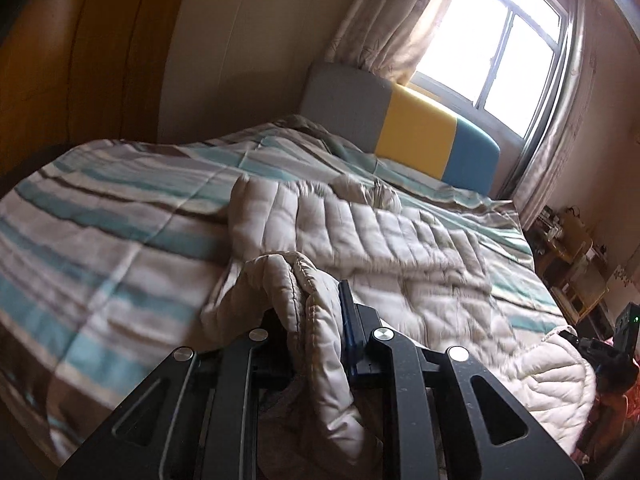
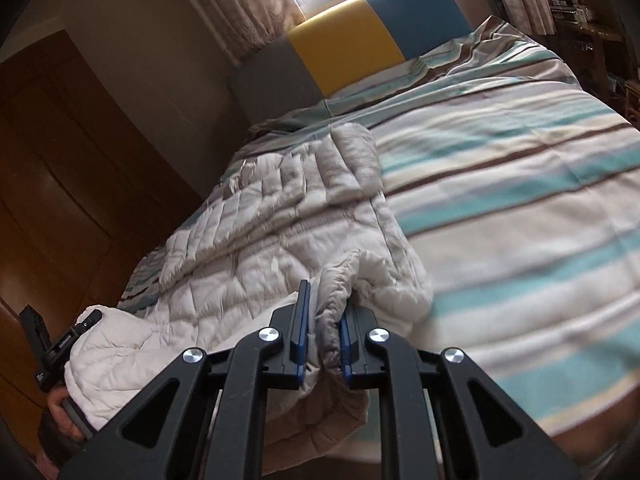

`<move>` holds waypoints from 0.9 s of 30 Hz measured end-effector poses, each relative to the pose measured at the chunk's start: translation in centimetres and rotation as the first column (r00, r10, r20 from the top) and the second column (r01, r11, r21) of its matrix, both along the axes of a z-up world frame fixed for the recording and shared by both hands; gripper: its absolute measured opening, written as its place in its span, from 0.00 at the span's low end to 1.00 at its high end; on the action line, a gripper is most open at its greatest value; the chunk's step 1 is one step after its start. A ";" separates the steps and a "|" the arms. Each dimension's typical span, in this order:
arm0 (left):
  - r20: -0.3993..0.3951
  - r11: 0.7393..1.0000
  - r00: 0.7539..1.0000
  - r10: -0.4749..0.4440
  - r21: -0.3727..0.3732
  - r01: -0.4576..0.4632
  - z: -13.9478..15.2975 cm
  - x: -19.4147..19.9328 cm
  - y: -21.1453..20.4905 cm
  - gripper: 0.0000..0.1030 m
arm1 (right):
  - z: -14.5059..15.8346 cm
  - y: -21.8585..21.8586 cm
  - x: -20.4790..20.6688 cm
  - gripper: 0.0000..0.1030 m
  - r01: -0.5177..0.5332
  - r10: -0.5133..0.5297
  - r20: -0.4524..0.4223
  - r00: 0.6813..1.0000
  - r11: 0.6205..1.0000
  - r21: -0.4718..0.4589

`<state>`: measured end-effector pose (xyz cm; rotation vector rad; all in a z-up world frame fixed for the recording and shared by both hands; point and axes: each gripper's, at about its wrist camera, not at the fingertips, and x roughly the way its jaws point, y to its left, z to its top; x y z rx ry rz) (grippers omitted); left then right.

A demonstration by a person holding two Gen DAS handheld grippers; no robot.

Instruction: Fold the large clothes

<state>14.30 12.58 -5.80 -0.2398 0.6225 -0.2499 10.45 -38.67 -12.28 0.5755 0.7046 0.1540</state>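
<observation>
Both wrist cameras look down across the bed [image 1: 120, 216] toward its headboard [image 2: 344, 48].

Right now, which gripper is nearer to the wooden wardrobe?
Left. The left gripper holds the jacket's hem on the side of the bed toward the wardrobe. The right gripper holds the hem farther from it.

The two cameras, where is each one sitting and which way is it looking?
Left wrist: sits on the left gripper, looking along its fingers over the bed toward the window; the gripper is shut on the puffy jacket, and the other gripper shows at the far right.
Right wrist: sits on the right gripper, looking up the bed toward the headboard; it is shut on the jacket, with a hand showing lower left.
Both see the jacket, striped quilt and headboard.
</observation>
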 end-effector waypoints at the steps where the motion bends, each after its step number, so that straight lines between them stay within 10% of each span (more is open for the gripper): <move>1: 0.000 1.000 1.000 0.004 -0.001 -0.004 0.1 0.7 -0.1 0.17 | 0.1 -0.1 0.9 0.11 0.004 -0.004 -0.001 1.000 1.000 -0.001; 27: -0.156 0.997 0.985 0.079 -0.005 -0.081 -3.4 18.8 -1.1 0.17 | -2.9 -2.4 20.7 0.14 0.073 -0.059 -0.117 0.991 0.990 0.120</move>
